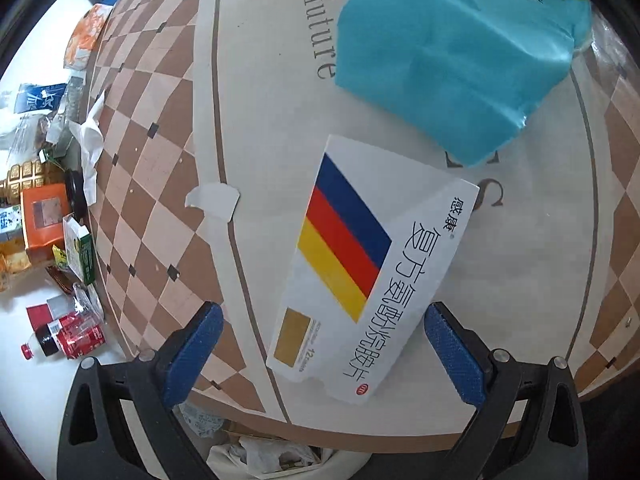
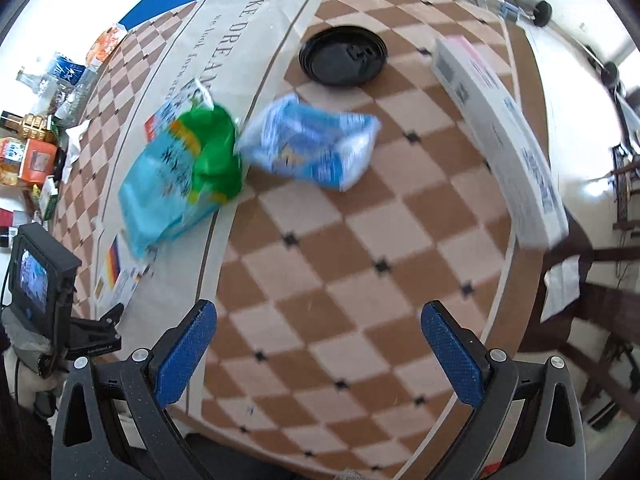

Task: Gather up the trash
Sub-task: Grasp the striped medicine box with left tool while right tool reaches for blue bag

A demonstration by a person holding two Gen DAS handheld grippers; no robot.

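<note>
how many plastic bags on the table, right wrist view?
2. Teal-and-green bag left of centre, overlapping the striped medicine box. Blue-and-white bag just right of it, in front of the black lid. Others could lie beyond the frame.

Medicine box (image 1: 372,264) before bag (image 1: 452,52)
</note>
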